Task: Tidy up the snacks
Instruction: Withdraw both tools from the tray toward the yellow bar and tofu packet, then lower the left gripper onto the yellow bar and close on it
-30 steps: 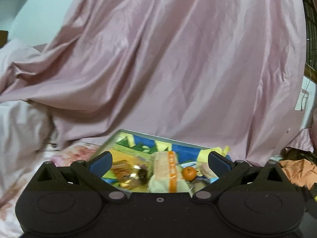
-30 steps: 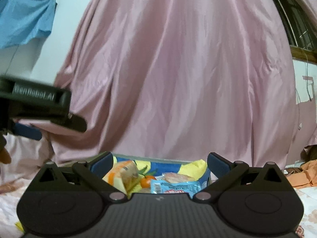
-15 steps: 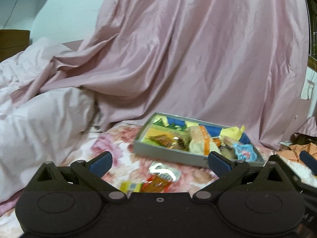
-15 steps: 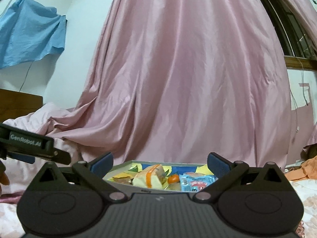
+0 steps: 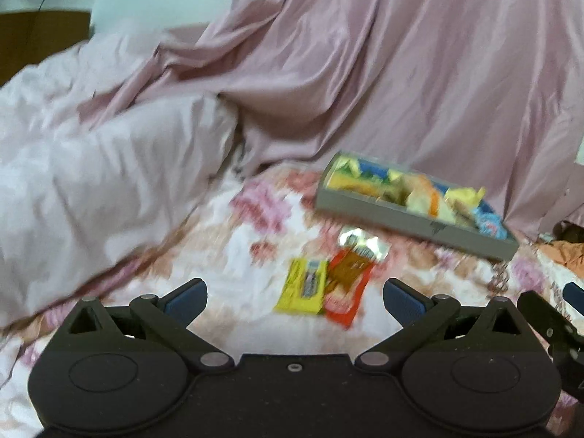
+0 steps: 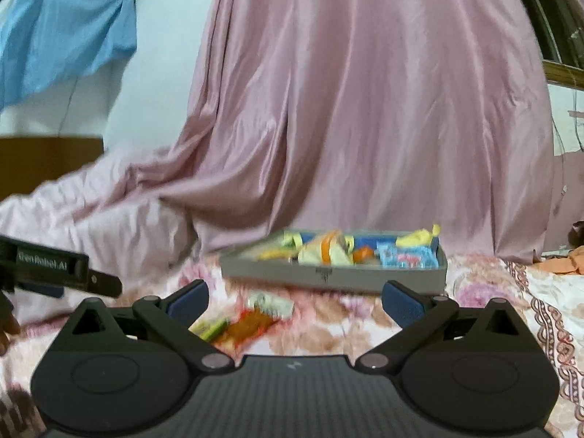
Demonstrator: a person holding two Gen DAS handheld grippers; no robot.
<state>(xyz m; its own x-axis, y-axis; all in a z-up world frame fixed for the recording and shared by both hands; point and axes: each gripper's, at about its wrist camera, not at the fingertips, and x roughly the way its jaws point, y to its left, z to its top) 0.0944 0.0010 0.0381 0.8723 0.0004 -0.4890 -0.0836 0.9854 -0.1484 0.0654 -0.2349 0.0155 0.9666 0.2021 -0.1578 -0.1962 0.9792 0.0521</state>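
A grey box (image 5: 408,219) (image 6: 328,273) holding several snacks lies on the floral bedsheet. In front of it two loose packets lie side by side: a yellow packet (image 5: 303,286) (image 6: 210,326) and a red-orange packet with a silver end (image 5: 352,273) (image 6: 255,319). My left gripper (image 5: 294,297) is open and empty, with both packets lying between and just beyond its fingertips. My right gripper (image 6: 294,297) is also open and empty, farther right, facing the box; the packets sit near its left finger. The left gripper's body (image 6: 54,266) shows at the right wrist view's left edge.
A pale pink quilt (image 5: 91,182) is heaped on the left. A pink satin curtain (image 6: 365,109) hangs behind the box. A blue cloth (image 6: 62,36) hangs on the wall. Orange fabric (image 6: 562,262) lies at far right. A wooden headboard (image 5: 36,43) stands at far left.
Both grippers pulled back and up from the box. The box, close between the fingers a second ago, is now farther off, and the two loose packets have come into view.
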